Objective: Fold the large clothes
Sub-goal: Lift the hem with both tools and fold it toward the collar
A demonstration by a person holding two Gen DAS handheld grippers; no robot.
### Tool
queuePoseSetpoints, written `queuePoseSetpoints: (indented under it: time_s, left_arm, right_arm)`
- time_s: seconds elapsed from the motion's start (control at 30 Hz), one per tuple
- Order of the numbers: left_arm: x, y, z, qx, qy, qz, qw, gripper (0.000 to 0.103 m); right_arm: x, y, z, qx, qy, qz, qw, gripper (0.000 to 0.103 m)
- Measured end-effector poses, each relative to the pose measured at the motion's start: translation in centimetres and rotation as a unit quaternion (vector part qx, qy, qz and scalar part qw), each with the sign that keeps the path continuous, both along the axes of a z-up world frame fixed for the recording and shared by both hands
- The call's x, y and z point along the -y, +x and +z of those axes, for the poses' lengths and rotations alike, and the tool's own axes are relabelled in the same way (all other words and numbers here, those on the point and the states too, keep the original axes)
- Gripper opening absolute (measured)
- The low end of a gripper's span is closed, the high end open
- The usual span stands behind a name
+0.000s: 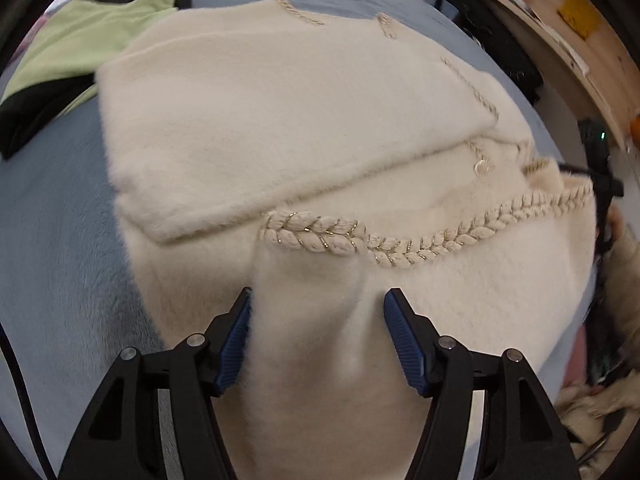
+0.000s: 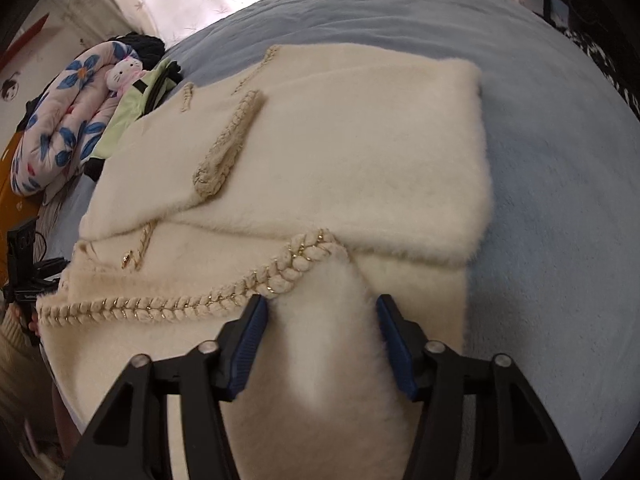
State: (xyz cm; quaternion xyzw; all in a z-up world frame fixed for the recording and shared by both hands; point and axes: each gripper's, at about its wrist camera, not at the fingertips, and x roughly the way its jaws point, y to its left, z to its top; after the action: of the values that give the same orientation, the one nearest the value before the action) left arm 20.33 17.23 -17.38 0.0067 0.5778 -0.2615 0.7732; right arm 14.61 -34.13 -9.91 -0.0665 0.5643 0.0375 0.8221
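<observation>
Cream fluffy coat [image 2: 320, 152], folded, flat on blue bed [image 2: 560, 200]; bare bedding beyond its right edge. Left tongs [image 1: 318, 308] spread around a raised fold. Right tongs [image 2: 318, 316] likewise, pads beside fabric. No legible writing.

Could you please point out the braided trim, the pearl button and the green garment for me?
braided trim [image 1: 400, 246]: left wrist view, middle of the plait.
pearl button [image 1: 483, 168]: left wrist view, its face.
green garment [image 1: 80, 40]: left wrist view, its flat panel.

Floral quilt [image 2: 60, 120], perhaps plush cat [image 2: 122, 74]
</observation>
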Motion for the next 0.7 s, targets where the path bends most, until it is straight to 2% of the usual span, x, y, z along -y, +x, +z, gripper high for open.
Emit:
queuePoseSetpoints:
  time_s: [0.03,0.07,0.1,0.13,0.17,0.2,0.3,0.4,0.57,0.7]
  left_arm:
    - [0.0,0.0,0.0,0.002,-0.002,0.003,1.0,0.063]
    - [-0.2,0.1,0.0,0.011,-0.003,0.018,0.9998,0.054]
    - [-0.2,0.0,0.0,0.017,0.001,0.028,0.9995,0.043]
    - [-0.5,0.0,-0.1,0.021,0.004,0.043,0.9989,0.041]
    - [-0.7,-0.2,0.0,0.021,0.001,0.058,0.9981,0.035]
    - [-0.8,-0.6,0.3,0.025,0.002,0.07,0.9972,0.024]
    - [-0.3,-2.3,1.6,0.053,0.033,0.083,0.9946,0.011]
    - [0.0,-3.9,3.6,0.086,0.071,0.108,0.9878,0.009]
    - [-1.1,-5.7,8.7,0.129,0.065,0.173,0.9741,0.009]
    - [-1.1,-6.1,12.8,0.174,0.073,0.196,0.9624,0.009]
  right_arm:
    - [0.0,0.0,0.1,0.001,0.001,-0.001,1.0,0.025]
    - [0.0,-0.2,0.2,0.006,-0.004,-0.003,1.0,0.018]
    - [-0.3,-0.5,0.3,0.01,-0.007,-0.005,1.0,0.016]
    - [-0.4,-0.9,0.6,0.016,-0.012,-0.007,1.0,0.011]
    - [-0.6,-1.3,0.9,0.023,-0.019,-0.008,1.0,0.01]
    - [-0.8,-1.6,1.1,0.028,-0.025,-0.009,0.999,0.01]
    - [-1.6,-3.0,2.4,0.055,-0.046,-0.013,0.997,0.009]
    - [-1.8,-4.7,4.8,0.093,-0.056,-0.026,0.994,0.008]
    - [-2.9,-6.7,9.4,0.161,-0.064,-0.045,0.984,0.008]
    - [-3.9,-8.0,13.0,0.212,-0.069,-0.046,0.974,0.008]
